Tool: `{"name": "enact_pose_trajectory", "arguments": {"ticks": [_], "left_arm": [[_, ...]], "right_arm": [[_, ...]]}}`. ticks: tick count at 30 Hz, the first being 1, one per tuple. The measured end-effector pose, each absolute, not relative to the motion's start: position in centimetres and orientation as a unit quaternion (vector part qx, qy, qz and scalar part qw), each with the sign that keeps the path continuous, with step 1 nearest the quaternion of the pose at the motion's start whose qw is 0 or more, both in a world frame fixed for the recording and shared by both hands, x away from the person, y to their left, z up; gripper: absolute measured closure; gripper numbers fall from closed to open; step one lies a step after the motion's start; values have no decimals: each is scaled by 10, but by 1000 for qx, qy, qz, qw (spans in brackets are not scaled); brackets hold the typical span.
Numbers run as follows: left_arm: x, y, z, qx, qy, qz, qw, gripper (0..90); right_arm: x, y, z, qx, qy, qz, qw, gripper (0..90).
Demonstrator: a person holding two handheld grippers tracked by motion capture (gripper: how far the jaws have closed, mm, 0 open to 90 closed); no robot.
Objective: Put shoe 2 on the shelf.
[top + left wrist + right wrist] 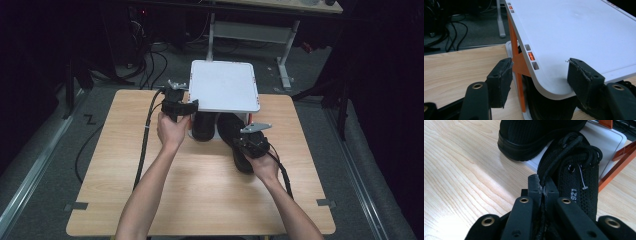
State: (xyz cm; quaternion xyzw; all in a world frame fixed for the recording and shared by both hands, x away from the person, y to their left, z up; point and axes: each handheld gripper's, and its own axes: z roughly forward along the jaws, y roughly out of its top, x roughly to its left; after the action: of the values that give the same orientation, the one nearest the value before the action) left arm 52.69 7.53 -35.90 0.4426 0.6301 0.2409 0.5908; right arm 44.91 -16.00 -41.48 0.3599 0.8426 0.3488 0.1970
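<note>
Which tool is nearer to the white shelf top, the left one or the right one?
Left. The left tool is open around the white shelf top's corner. The right tool is lower, shut on a black shoe.

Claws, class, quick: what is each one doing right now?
Left claw: open, at the corner of the white shelf, gripping nothing.
Right claw: closed on the black shoe.
</note>
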Motion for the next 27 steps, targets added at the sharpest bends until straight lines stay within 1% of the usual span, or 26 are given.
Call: {"name": "enact_pose_trajectory", "arguments": {"ticks": [4, 10, 12, 15, 19, 23, 27], "left_arm": [[530, 78, -359, 439, 635, 238, 590, 369], [536, 83, -360, 425, 649, 207, 596, 344], [535, 81, -360, 435, 639, 218, 596, 350], [532, 77, -360, 443, 626, 235, 597, 374], [531, 77, -360, 446, 623, 231, 600, 409], [530, 74, -360, 454, 615, 241, 598, 426], [529, 71, -359, 463, 611, 248, 592, 465]], "right_arm": [[452, -158, -415, 363, 841, 350, 195, 874], [459, -154, -416, 369, 840, 349, 192, 873], [462, -152, -416, 373, 838, 350, 190, 873], [466, -149, -417, 378, 835, 350, 192, 872], [472, -146, -421, 387, 830, 353, 191, 872], [476, -144, -422, 395, 825, 357, 191, 871], [481, -140, -420, 402, 822, 355, 191, 870]]}}
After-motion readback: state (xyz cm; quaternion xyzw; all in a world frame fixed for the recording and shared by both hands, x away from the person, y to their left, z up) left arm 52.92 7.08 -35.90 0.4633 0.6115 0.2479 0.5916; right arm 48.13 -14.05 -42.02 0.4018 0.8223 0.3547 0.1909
